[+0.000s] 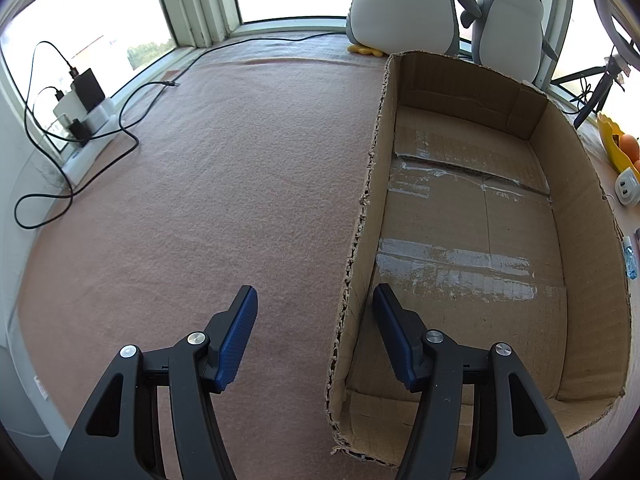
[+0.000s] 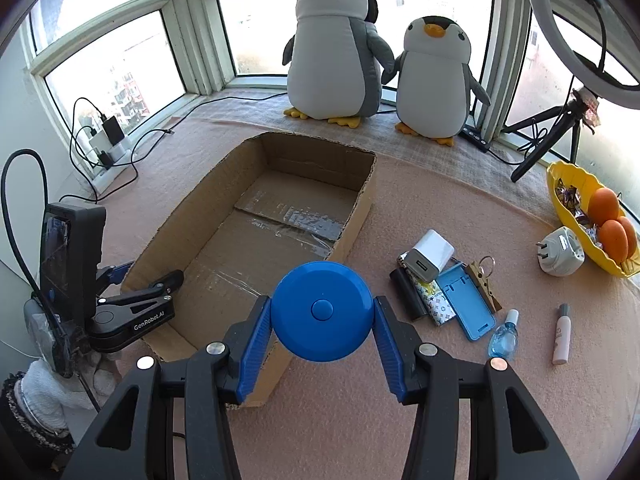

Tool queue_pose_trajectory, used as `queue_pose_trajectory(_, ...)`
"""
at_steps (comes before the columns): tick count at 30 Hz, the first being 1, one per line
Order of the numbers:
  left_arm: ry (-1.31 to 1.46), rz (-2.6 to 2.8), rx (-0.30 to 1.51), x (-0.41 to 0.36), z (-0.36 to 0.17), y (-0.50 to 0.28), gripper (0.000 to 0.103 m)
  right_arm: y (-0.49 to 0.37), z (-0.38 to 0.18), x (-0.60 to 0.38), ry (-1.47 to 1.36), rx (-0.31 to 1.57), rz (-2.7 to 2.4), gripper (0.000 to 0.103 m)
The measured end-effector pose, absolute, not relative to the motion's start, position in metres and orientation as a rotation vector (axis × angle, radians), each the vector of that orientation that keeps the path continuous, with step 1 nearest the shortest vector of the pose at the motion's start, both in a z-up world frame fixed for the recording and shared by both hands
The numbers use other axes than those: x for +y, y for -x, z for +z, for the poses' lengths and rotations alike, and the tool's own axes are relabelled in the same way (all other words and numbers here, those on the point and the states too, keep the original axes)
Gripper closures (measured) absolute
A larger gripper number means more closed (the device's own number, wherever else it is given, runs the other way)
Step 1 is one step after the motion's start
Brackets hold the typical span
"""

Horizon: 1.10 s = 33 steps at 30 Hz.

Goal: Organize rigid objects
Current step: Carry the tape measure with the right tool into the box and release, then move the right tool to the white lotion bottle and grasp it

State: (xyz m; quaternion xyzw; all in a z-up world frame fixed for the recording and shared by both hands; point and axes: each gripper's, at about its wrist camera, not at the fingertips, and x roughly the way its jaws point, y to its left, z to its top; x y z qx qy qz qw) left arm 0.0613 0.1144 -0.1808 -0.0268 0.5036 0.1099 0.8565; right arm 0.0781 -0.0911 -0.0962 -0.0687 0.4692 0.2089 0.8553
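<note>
My right gripper [image 2: 321,301] is shut on a round blue disc with a centre button [image 2: 322,310], lifted over the near corner of an empty cardboard box [image 2: 356,216]. To the right of the box lie a white charger [image 2: 430,256], a black bar [image 2: 408,294], a patterned case [image 2: 434,300], a blue phone case [image 2: 466,304], a small blue bottle [image 2: 505,334] and a pink tube [image 2: 561,336]. My left gripper [image 1: 315,289] stands open astride the box's left wall [image 1: 372,184], one finger inside and one outside, pads clear of the cardboard. The right wrist view shows that left gripper [image 2: 154,272] at the box's left side.
Two plush penguins [image 2: 334,48] stand behind the box by the window. A yellow bowl of oranges [image 2: 568,184] and a white plug adapter [image 2: 560,252] sit at the far right, near a tripod [image 2: 552,128]. A power strip with cables [image 1: 86,116] lies along the left sill.
</note>
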Motion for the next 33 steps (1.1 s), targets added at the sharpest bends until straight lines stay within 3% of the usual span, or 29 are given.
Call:
queue_pose_trajectory(25,0.056,0.231,1.057,0.114,-0.181,-0.062,0.043,-0.073,-0.116,-0.031,0.227,1.007,0.529,0.057)
queue_pose_trajectory(29,0.056,0.231,1.055,0.113,-0.181,-0.062,0.043,-0.072,-0.113,-0.032,0.221,0.997,0.534,0.048)
queue_pose_trajectory(33,0.053,0.231,1.056,0.113,-0.180,-0.064,0.043,-0.073,-0.112,-0.034,0.213,0.999,0.530,0.048)
